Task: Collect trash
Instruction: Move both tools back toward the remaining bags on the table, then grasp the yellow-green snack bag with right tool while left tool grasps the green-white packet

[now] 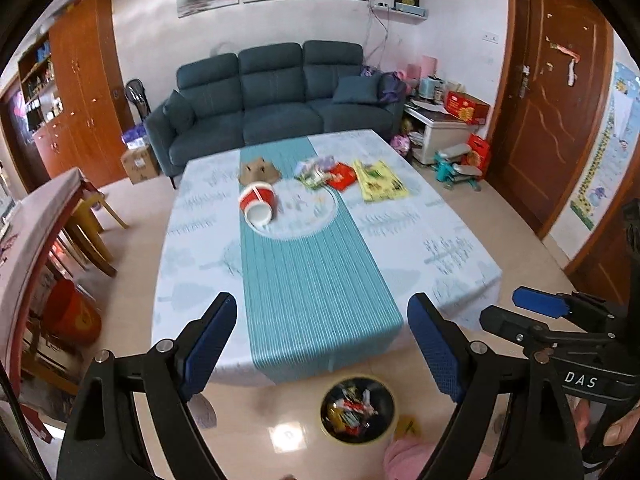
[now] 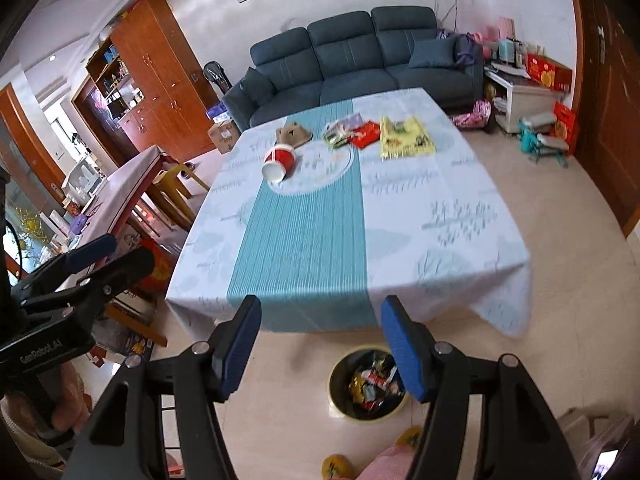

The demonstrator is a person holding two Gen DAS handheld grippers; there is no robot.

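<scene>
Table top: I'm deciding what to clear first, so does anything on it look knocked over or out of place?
Yes. The red paper cup lies tipped on its side near the far middle of the table, its white open mouth facing the camera. Wrappers and a yellow bag lie scattered flat behind it. No spill is visible.

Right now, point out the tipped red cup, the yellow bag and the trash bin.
Red cup (image 1: 258, 205): left wrist view, on its red side wall.
Yellow bag (image 2: 406, 138): right wrist view, on its flat middle.
Trash bin (image 2: 340, 400): right wrist view, on its pale rim, left side.
</scene>
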